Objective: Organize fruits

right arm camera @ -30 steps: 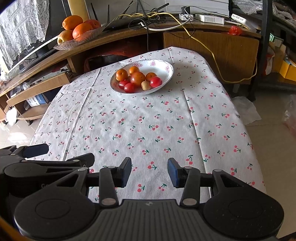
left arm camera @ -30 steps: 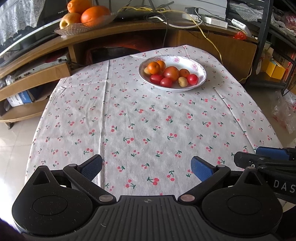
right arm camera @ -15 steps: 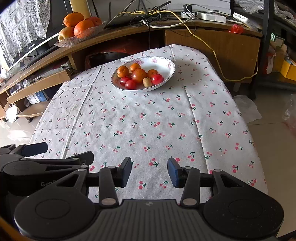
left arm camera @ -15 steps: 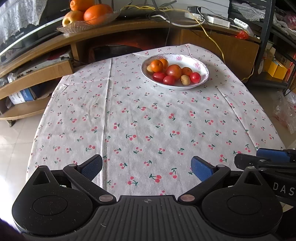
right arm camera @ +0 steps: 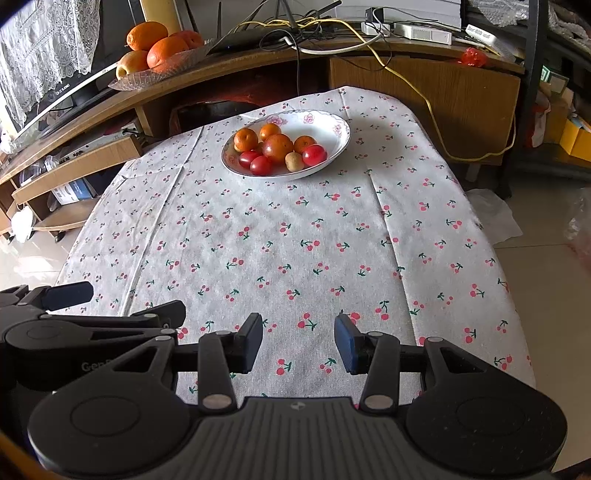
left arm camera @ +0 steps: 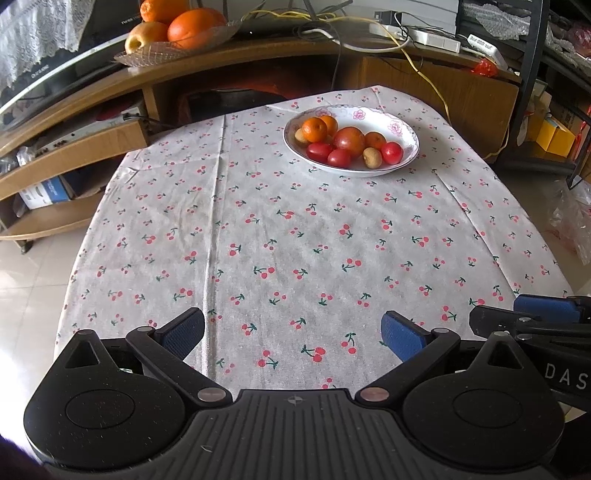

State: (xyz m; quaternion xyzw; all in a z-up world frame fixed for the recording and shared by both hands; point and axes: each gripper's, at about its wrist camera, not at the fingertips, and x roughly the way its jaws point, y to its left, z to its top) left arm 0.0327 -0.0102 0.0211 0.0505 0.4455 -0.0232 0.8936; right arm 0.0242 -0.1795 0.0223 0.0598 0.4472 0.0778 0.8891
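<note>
Fruit bowl well beyond both gaping, empty tongs, far tableside.

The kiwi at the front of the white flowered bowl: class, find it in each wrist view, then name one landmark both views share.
Left wrist view: the kiwi lies upper right of centre, between two red tomatoes near the bowl's front rim.
Right wrist view: the kiwi lies upper centre, just left of a red tomato.
Shared landmark: the glass dish of oranges on the wooden shelf, upper left.
</note>
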